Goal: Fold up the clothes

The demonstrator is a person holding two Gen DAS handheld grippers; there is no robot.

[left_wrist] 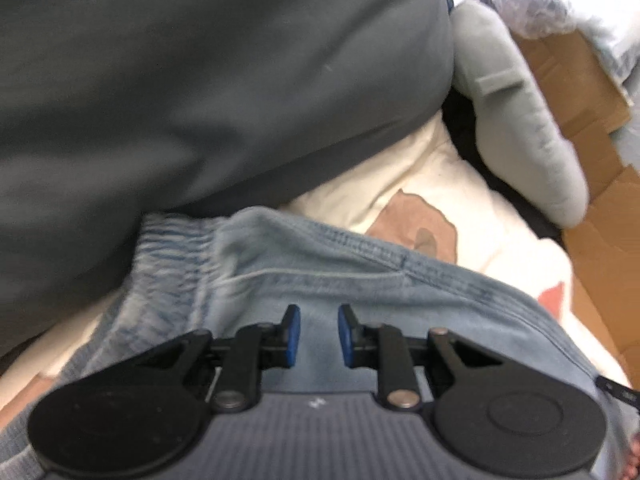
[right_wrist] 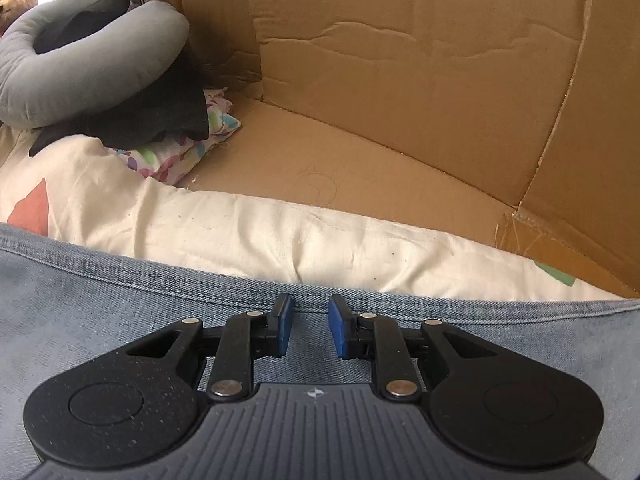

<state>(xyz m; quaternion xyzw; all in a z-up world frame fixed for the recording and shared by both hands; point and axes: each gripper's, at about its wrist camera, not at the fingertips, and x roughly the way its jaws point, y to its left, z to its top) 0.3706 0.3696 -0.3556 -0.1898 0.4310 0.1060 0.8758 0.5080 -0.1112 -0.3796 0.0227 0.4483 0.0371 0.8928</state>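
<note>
Denim garment [left_wrist: 328,280] on cream sheet [right_wrist: 248,232], hem running crosswise, elastic waistband [left_wrist: 168,248] leftward

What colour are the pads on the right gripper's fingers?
Blue pads on black fingers, clearest in the right wrist view.

- The left gripper [left_wrist: 319,334] hangs over light blue denim trousers [left_wrist: 400,300], its blue pads [left_wrist: 294,334] apart with only a narrow gap between them and nothing pinched.
- The trousers' gathered elastic waistband [left_wrist: 168,248] lies up and to the left of the gripper.
- A dark grey cloth [left_wrist: 200,80], blurred, fills the upper left and overlaps the waistband's edge.
- Under the trousers lies a cream sheet [left_wrist: 420,176] with brownish and red patches.
- A pale grey cushion [left_wrist: 516,128] lies at the right, against brown cardboard [left_wrist: 592,216].
</note>
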